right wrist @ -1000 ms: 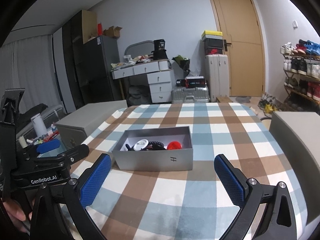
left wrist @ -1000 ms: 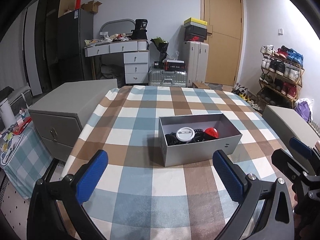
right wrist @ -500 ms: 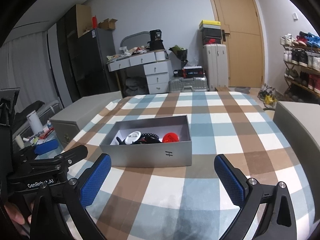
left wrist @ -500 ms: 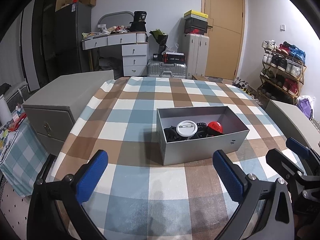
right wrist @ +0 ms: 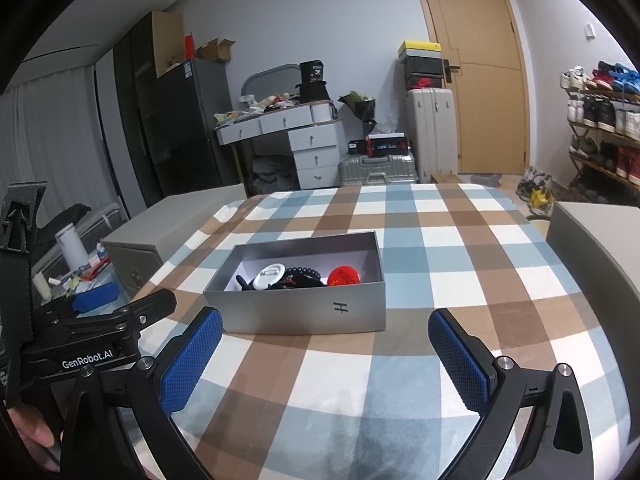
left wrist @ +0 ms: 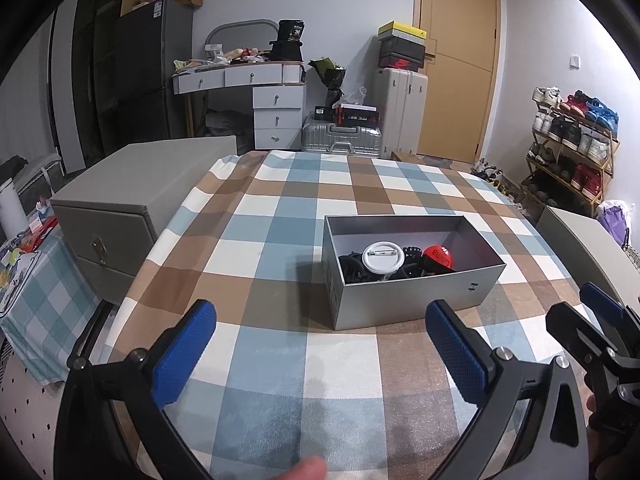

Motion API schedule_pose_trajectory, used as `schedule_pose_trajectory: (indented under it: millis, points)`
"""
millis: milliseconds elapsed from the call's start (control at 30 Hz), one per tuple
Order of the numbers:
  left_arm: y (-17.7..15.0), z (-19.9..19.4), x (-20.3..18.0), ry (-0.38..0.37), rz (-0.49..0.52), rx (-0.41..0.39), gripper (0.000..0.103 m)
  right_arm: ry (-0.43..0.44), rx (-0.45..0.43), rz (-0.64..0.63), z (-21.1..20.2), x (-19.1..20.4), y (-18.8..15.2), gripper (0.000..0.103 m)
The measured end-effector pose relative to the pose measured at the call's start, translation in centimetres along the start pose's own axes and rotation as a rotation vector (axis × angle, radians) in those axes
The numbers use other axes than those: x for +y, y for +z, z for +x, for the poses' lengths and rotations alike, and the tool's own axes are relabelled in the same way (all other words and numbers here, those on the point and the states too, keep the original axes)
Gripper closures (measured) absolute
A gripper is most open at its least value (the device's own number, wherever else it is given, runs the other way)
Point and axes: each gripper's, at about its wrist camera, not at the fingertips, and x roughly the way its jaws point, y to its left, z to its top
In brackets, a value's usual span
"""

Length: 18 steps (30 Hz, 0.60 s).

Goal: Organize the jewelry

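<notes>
An open grey box (left wrist: 416,304) (right wrist: 304,312) sits on the checked tablecloth (left wrist: 280,216) (right wrist: 440,240). Inside it lie a white round pin badge (left wrist: 378,257) (right wrist: 270,276), a red round badge (left wrist: 438,257) (right wrist: 343,276) and a tangle of black bead pieces (left wrist: 412,266) (right wrist: 302,274). My left gripper (left wrist: 320,338) hovers open over the cloth, short of the box's near left corner. My right gripper (right wrist: 325,342) is open too, just in front of the box's near wall. Nothing is held by either one.
A grey drawer chest (left wrist: 132,200) (right wrist: 168,232) stands left of the table and another grey unit (left wrist: 592,248) (right wrist: 600,264) at the right edge. Behind are a cluttered desk (left wrist: 244,76), suitcases (left wrist: 400,112), a door and a shoe rack (left wrist: 572,140).
Both grippers have drawn closer to the table and lifted slightly, so the box looks larger and is seen more from above. The jaws stay open.
</notes>
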Motion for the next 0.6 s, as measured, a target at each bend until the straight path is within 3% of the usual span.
schedule_pose_trajectory:
  millis: [600]
  points:
    - [-0.17,-0.25,-0.96,-0.019,0.044,-0.007,0.001,0.000,0.000,0.010,-0.41,-0.23,0.13,0.000]
